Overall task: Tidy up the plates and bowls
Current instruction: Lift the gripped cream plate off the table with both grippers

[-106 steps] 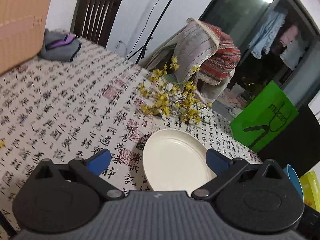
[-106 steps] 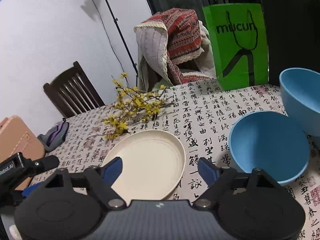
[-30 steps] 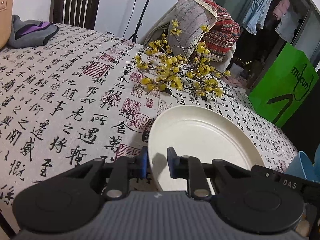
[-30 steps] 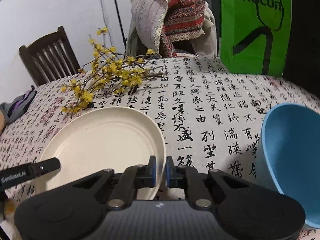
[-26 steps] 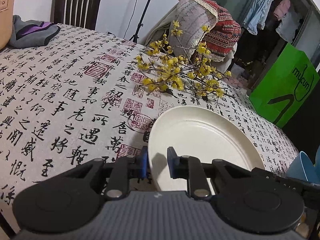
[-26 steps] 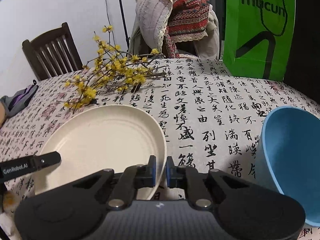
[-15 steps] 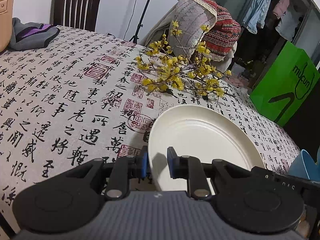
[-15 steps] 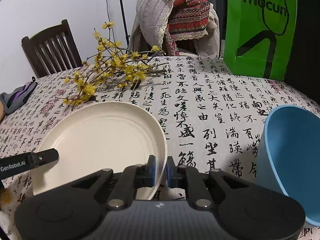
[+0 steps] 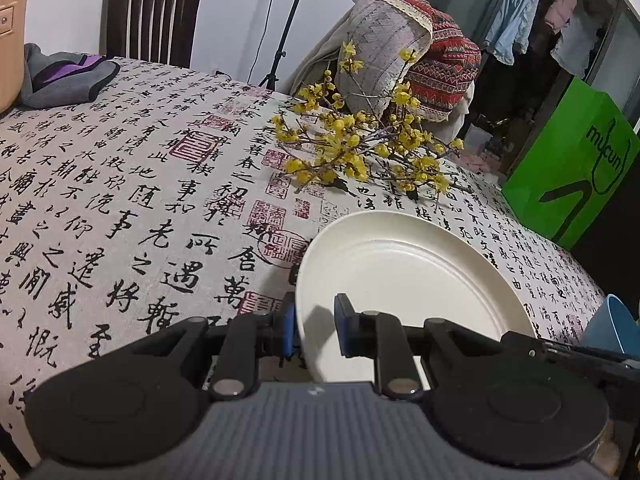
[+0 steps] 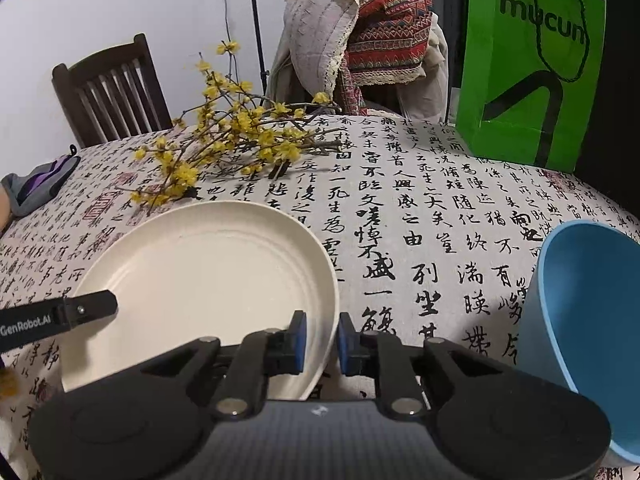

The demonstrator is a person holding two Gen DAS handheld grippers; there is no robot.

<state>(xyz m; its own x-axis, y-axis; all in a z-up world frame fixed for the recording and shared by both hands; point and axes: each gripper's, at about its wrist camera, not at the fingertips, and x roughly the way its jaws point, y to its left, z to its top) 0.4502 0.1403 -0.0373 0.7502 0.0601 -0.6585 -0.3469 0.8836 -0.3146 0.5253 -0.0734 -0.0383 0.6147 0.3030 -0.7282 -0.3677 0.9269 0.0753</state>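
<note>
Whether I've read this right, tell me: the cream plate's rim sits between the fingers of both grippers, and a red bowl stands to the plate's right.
One thing is wrong: the bowl is blue, not red, as the right wrist view shows. The rest holds: the cream plate has its rim between the fingers of the left gripper and the right gripper, with the bowl to its right.

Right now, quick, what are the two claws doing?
Left claw: closed on the rim of the white plate.
Right claw: closed on the same plate's rim, on the opposite side.
</note>
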